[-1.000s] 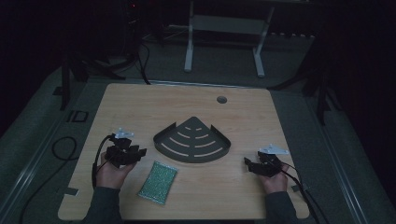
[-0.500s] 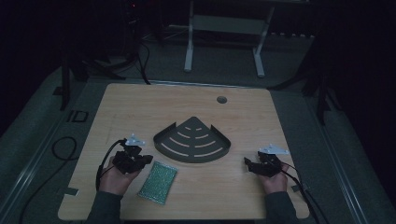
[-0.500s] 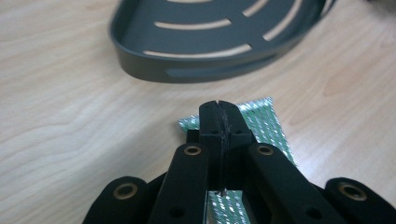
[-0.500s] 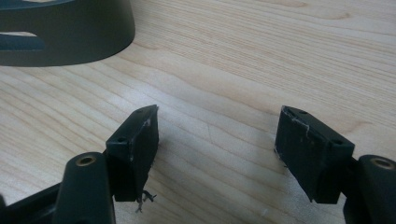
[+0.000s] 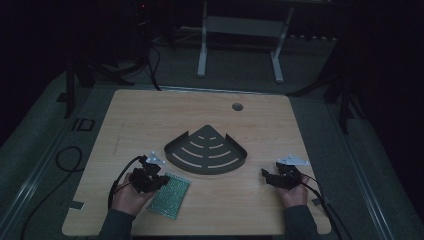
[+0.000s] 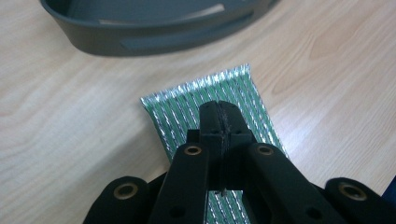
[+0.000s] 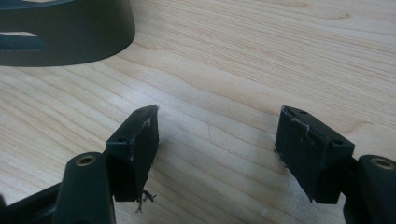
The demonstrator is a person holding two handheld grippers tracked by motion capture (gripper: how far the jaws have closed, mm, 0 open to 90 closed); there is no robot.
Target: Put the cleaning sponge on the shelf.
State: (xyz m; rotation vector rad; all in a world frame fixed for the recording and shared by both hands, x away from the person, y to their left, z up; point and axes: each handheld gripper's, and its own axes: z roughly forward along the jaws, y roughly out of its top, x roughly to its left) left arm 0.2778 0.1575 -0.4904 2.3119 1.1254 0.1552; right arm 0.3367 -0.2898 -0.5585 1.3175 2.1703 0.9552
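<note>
Dim light hangs over the room, and a pale wooden table (image 5: 150,115) takes up the middle of the high view, with dark floor and a white metal frame (image 5: 240,30) beyond its far edge. Near the table's centre sits a dark grey fan-shaped tray (image 5: 206,150) with slotted curved openings in its floor and a low wall around it. A small round hole (image 5: 237,106) marks the tabletop near the far edge.

On the near left part of the table lies a flat green packet (image 5: 170,194) with silvery stripes, just in front of the tray's left corner and apart from it. The left hand-held gripper (image 5: 150,176) sits at the packet's left edge, held in the person's left hand (image 5: 129,197). In the left gripper view its two black jaws are pressed together, pad to pad, right above the green packet (image 6: 205,100); the tips seem to hover over or rest on the packet's surface, though whether any foil is pinched between them is hard to tell. The tray's wall (image 6: 140,37) curves across the top of that view.

The right hand-held gripper (image 5: 272,176) lies at the near right of the table, well apart from the packet, in the right hand (image 5: 294,192). Its jaws stand wide apart over bare wood with nothing between them, and the tray's wall (image 7: 70,37) shows at upper left.
</note>
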